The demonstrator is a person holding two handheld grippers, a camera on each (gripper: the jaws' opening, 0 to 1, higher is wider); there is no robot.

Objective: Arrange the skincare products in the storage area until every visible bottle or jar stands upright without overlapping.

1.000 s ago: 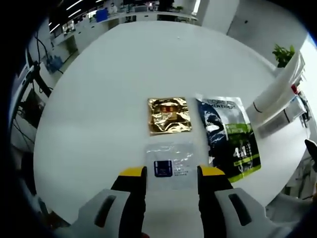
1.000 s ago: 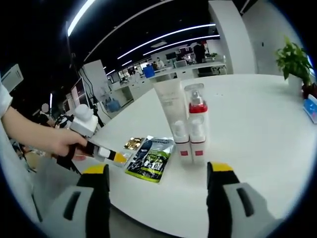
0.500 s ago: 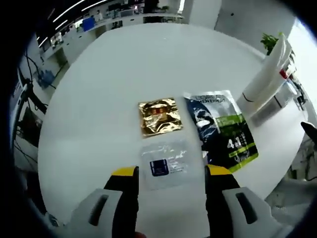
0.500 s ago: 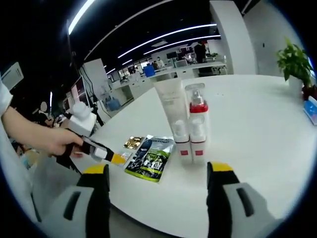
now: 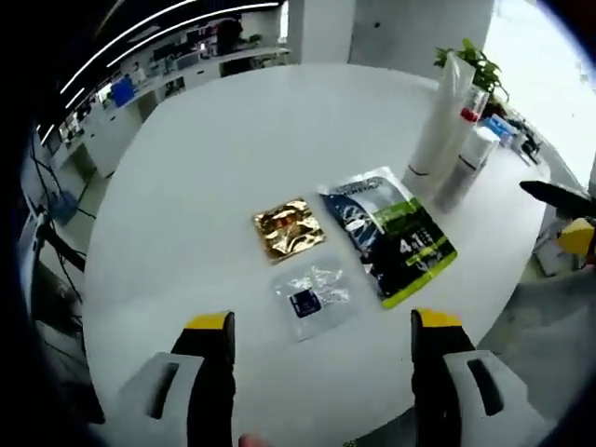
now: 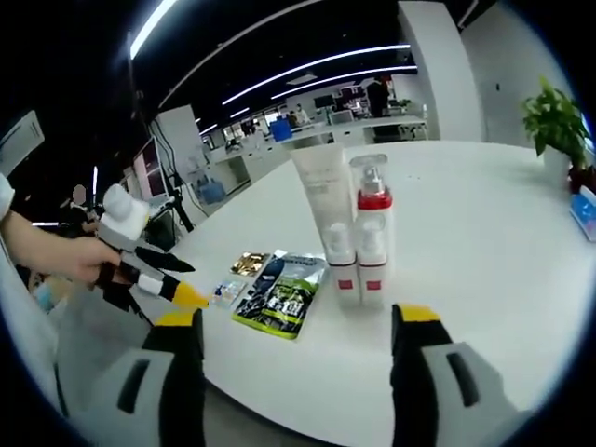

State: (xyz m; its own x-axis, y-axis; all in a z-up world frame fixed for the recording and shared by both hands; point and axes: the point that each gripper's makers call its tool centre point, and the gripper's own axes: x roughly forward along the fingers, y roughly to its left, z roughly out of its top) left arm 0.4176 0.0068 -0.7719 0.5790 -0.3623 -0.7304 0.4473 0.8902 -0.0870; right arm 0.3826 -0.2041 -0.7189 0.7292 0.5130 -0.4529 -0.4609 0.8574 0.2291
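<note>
A tall white tube [image 6: 319, 191] and a pump bottle with a red collar [image 6: 372, 209] stand upright side by side on the round white table [image 6: 484, 233], with two small white bottles [image 6: 343, 270] upright just in front of them. To their left lie three flat sachets: a dark green one [image 5: 391, 235], a gold one [image 5: 288, 228] and a clear one with a blue label [image 5: 313, 294]. My left gripper [image 5: 323, 321] hovers open above the near table edge, short of the clear sachet. My right gripper [image 6: 298, 317] is open and holds nothing, facing the bottles from a distance.
A potted plant [image 6: 556, 116] and a blue item [image 6: 585, 209] sit at the table's far right. A hand holds the left gripper [image 6: 179, 279] at the left of the right gripper view. Office desks fill the background.
My left gripper has opened wider and drawn back and up from the clear sachet, so the sachets look smaller. The right gripper has stayed put.
</note>
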